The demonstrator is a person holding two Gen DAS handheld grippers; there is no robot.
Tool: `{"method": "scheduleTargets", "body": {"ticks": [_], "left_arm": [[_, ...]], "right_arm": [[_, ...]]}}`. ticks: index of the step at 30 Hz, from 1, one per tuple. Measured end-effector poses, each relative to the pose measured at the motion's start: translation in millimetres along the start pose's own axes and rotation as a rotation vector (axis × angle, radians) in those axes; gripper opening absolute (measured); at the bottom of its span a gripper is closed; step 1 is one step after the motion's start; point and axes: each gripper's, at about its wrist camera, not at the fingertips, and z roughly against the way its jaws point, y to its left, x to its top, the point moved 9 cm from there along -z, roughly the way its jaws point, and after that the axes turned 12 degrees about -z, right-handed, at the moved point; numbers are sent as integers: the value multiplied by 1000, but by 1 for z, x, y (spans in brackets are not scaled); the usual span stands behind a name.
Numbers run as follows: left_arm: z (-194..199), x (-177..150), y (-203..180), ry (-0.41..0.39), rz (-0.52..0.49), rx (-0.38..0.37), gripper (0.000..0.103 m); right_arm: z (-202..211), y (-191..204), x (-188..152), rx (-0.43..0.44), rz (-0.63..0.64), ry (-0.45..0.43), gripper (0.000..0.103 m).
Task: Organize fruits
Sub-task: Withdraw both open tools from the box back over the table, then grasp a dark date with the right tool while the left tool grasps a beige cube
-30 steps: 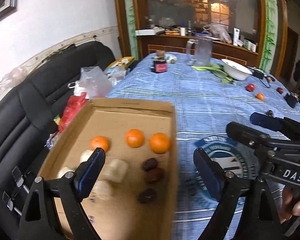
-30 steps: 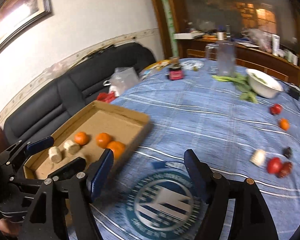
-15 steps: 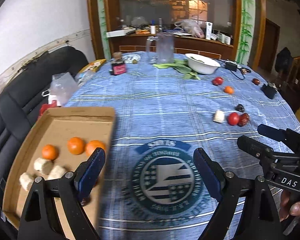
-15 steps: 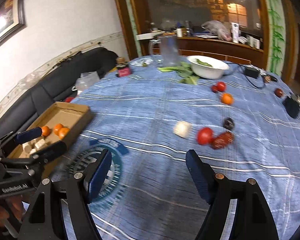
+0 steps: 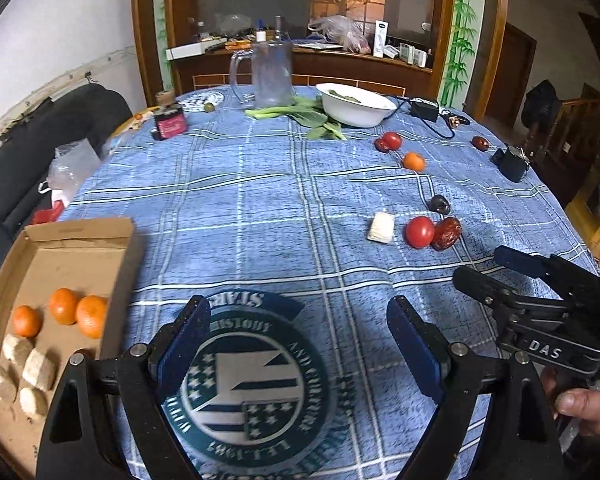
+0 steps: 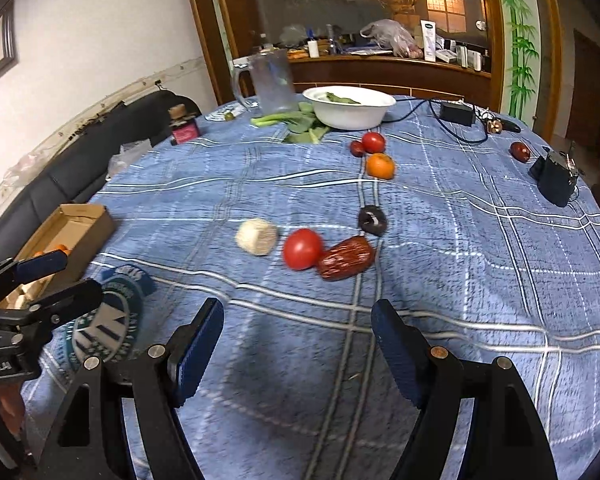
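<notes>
A cardboard box (image 5: 66, 256) sits at the left edge of the counter (image 5: 260, 200), which is draped in a blue plaid cloth. Inside the box lie three oranges (image 5: 64, 306) in a row, with several pale blocks (image 5: 40, 368) clustered just beside them toward the near end.

The left hand-held gripper (image 5: 296, 344) hangs over a round green-and-white emblem (image 5: 244, 396) printed on the cloth, its blue-padded jaws standing wide apart with nothing between them. Across the middle of the counter, a loose group of produce lies in a line: a pale block (image 6: 257, 237), then a red tomato (image 6: 303, 249) touching a wrinkled red date (image 6: 347, 258), with a dark round fruit (image 6: 373, 221) just behind them.

The right hand-held gripper (image 6: 296, 344) hovers short of that group, its jaws likewise spread and empty; part of a hand (image 5: 588, 404) holding it shows at the lower right of the left wrist view.

Farther back, an orange (image 6: 380, 166) rests near a second tomato (image 6: 373, 142) and a small dark red fruit (image 6: 356, 148). Behind them stand a clear jug (image 6: 274, 82), leafy greens (image 6: 300, 122) and a white bowl (image 6: 350, 108). At the far right edge lie another red date (image 6: 520, 151) and a small black case (image 6: 554, 180). A black sofa (image 6: 80, 160) runs along the wall at left.
</notes>
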Motion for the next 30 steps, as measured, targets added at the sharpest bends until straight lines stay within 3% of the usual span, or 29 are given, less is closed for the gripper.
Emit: {"method": "scheduleTargets", "body": {"ticks": [12,15,16,17,30], "left_arm": [[-40,22,-21,48,-27,-74,89],[-50,28,-26,62,-31,-91,89],[-54,30,-28,66,-34,-95,89],[-58,32,-30,71,-37,-97,89],[-104,54,-47,106,-83,-114,88]], "right_arm": [[-40,-20,24,-58,108,42,79],[-53,-18,24,-57,161,80,65],[-56,-18,24,-52,165,90,52],[-58,-19,23,-51,167,102,49],[-40,-34,28,38,62,97,49]]}}
